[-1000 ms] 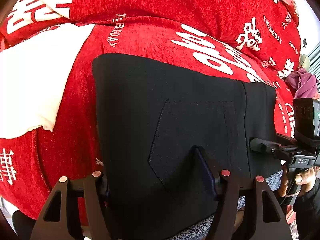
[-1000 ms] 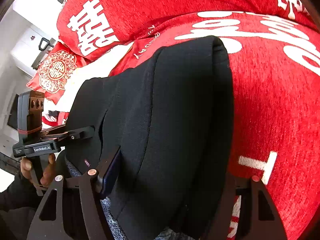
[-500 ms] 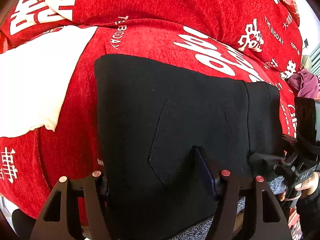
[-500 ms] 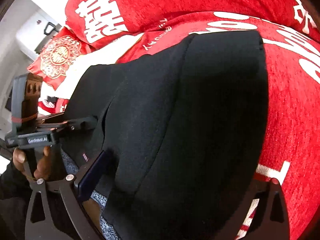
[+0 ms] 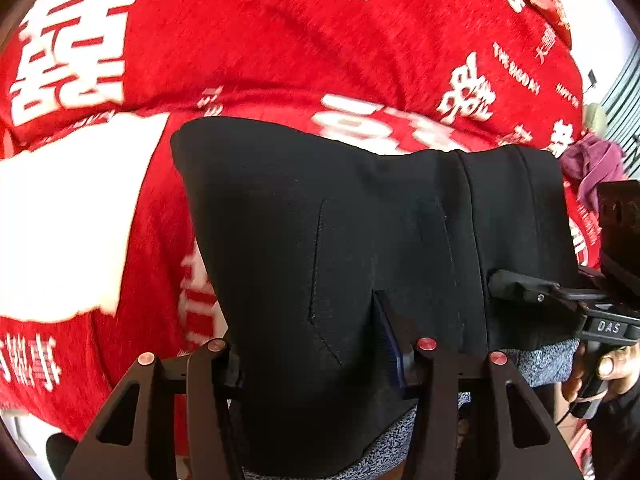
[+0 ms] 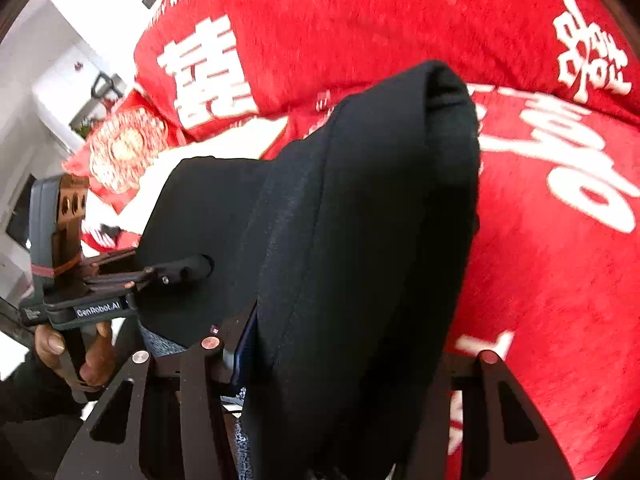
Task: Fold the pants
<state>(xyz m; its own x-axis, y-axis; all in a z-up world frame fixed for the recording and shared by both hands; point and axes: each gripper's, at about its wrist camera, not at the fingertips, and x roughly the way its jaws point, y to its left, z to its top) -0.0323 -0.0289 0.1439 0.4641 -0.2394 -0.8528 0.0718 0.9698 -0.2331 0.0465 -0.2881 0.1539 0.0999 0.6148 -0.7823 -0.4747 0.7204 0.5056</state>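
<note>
I have the black pants (image 5: 360, 240) folded into a thick stack on the red bedspread (image 5: 280, 40), its near edge raised off the bed. My left tongs (image 5: 316, 344) are closing with that edge between their fingers, and my right tongs (image 6: 352, 344) are closing over the bulky fold at the other end, one at each end so the layers lift level and, I judge, hold together. Whether the pads already press I cannot tell.
</note>
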